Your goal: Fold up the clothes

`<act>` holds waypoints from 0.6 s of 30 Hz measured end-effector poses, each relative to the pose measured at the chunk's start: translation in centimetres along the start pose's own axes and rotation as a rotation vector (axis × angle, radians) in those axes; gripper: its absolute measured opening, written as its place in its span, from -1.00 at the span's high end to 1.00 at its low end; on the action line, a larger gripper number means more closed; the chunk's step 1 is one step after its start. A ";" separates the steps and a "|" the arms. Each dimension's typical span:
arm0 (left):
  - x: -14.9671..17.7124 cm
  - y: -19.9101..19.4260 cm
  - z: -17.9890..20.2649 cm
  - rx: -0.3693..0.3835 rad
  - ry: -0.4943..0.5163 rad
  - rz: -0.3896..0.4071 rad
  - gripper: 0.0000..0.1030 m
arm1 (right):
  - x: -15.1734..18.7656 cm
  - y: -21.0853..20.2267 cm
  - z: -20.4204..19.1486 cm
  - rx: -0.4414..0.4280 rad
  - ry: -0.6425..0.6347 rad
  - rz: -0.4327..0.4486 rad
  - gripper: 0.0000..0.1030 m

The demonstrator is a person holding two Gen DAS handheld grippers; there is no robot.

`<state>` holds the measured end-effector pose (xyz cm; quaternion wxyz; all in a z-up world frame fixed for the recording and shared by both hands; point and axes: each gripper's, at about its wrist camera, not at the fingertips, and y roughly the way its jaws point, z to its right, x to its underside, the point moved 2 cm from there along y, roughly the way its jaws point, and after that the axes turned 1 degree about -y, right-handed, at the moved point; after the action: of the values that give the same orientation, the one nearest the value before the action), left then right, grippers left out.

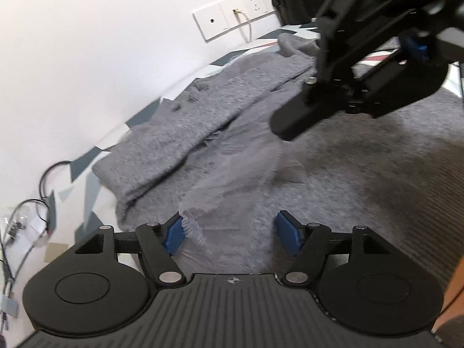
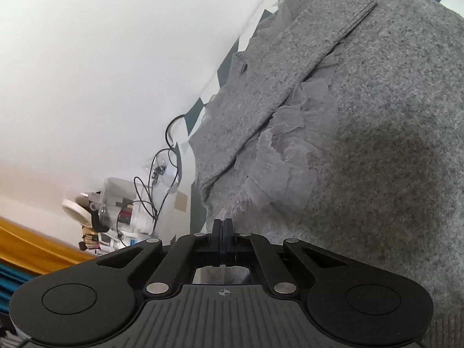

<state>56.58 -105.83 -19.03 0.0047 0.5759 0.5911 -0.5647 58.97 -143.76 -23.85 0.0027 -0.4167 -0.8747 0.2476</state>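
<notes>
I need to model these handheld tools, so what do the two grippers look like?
Both match: the left gripper has a matte black ribbed body, two round discs, black linkage arms with silver pivot pins, a small crosshair mark, and blue finger pads. The right gripper has the same build.

Sweater [image 1: 290,150] spread over surface [image 1: 87,179], which runs along wall [image 1: 87,43]. Sleeve [image 1: 179,127] folded across sweater body on wall side. Left gripper [image 1: 233,233] over near hem, fabric between spread fingers [image 1: 287,233]. Right gripper [image 1: 293,121] above sweater, further in. Sockets [image 1: 232,20] on wall behind. Cables [image 1: 43,191] at left, between surface and wall.
</notes>
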 end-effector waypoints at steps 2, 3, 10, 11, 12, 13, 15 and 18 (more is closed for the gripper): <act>0.3 -0.3 -0.4 -0.005 0.010 -0.002 -0.22 | 0.1 -0.1 0.2 0.011 0.002 -0.009 1.00; 0.7 -0.6 -0.5 -0.017 0.021 -0.003 -0.10 | 0.2 -0.4 0.6 0.008 0.009 -0.015 1.00; 2.9 -3.7 -3.2 -0.176 -0.006 0.017 0.12 | 1.1 -0.9 1.2 -0.003 0.030 -0.055 1.00; 3.0 -4.3 -3.6 -0.196 -0.017 0.024 0.12 | 1.2 -0.9 1.2 -0.006 0.033 -0.058 1.00; 3.2 -4.8 -3.8 -0.204 -0.031 0.026 0.12 | 1.3 -0.9 1.2 -0.008 0.036 -0.060 1.00; 3.4 -5.4 -4.1 -0.213 -0.045 0.028 0.12 | 1.3 -0.9 1.1 -0.009 0.038 -0.062 1.00; 3.7 -6.2 -4.2 -0.213 -0.056 0.029 0.12 | 1.4 -0.8 1.2 -0.001 0.040 -0.065 1.00; 3.7 -6.7 -3.5 -0.194 -0.045 0.032 0.10 | 1.5 -0.9 1.6 0.016 0.049 -0.071 1.00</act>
<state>53.02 -98.91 -15.77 0.0828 0.5693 0.6336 -0.5173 57.02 -143.86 -25.14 0.0363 -0.3915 -0.8865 0.2439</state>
